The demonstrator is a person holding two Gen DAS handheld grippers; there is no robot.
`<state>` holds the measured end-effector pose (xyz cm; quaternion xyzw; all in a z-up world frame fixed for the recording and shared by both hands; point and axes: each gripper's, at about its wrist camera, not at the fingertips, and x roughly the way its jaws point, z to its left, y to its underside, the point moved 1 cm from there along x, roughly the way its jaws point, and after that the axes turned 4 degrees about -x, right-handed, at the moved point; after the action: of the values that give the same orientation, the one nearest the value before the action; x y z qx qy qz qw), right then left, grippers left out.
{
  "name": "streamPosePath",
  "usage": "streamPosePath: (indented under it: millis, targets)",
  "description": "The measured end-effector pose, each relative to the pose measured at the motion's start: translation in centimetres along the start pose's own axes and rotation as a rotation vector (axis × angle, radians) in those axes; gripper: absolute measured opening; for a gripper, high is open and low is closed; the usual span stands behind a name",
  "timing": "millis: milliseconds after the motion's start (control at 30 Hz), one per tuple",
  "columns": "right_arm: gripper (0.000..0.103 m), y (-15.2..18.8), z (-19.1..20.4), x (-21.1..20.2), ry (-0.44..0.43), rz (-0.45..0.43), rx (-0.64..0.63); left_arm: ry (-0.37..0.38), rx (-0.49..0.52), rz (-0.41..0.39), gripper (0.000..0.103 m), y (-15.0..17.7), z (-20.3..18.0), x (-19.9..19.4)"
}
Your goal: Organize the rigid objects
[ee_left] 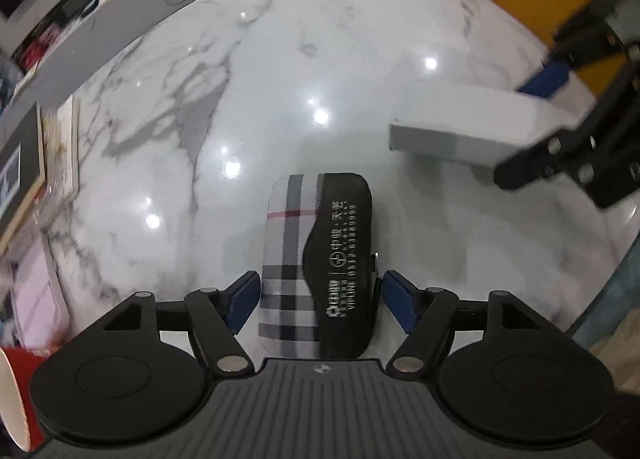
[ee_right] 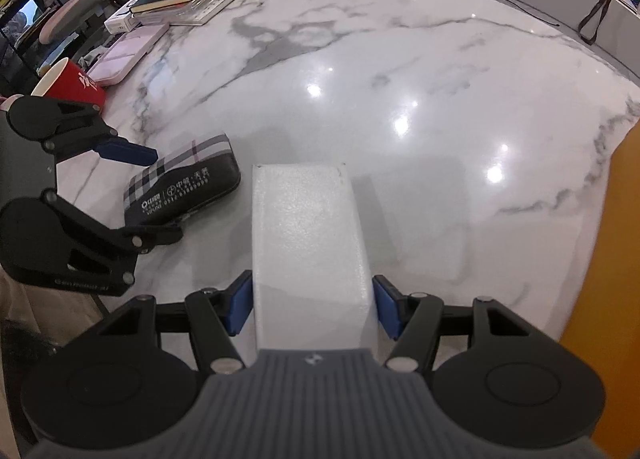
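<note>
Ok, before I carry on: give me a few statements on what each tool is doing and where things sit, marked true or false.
1. The right tool grips the white foam block. True.
2. The left tool is clamped on the plaid case. False: its jaws stand open, with a gap showing on each side of the case.
3. The plaid case lies on the marble table. True.
4. The red cup stands to the right of the white foam block. False: in the right wrist view it is far to the left, beyond the left tool.
</note>
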<state>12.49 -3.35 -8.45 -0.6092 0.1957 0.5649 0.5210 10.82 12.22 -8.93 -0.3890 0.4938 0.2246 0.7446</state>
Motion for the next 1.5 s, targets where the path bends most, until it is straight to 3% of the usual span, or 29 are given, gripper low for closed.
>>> streamPosePath:
  millis: [200,367,733,1233,1267,1333,1367,1500]
  targets:
    - [0.062,0.0,0.0,0.7,-0.006,0.002,-0.007,0.035,0.041,0.017,0.083,0.0,0.4,0.2]
    - [0.062,0.2,0.0,1.2,-0.012,0.004,-0.005,0.056,0.032,0.012,0.071,0.0,0.8,0.1]
    - [0.061,0.5,-0.2,0.1,-0.007,-0.008,0.018,0.007,-0.059,-0.026,0.069,-0.4,-0.5,-1.0]
    - [0.061,2.1,-0.3,-4.4,0.004,-0.064,0.033,0.01,-0.05,-0.081,0.068,-2.2,-3.3,-5.0]
    - [0.061,2.3,-0.3,-4.7,0.005,-0.066,0.034,0.004,-0.049,-0.082,0.064,-2.3,-3.6,-5.2]
    - [0.061,2.5,-0.4,-5.5,0.007,-0.075,0.03,0.016,-0.023,-0.09,0.003,-2.8,-4.2,-6.0]
    - [0.061,2.6,-0.4,-5.9,0.01,-0.082,0.027,-0.016,-0.018,-0.09,0.001,-3.2,-4.3,-6.3]
    - [0.061,2.8,-0.8,-7.3,0.027,-0.107,0.033,-0.026,0.019,-0.082,0.001,-4.6,-4.8,-7.2]
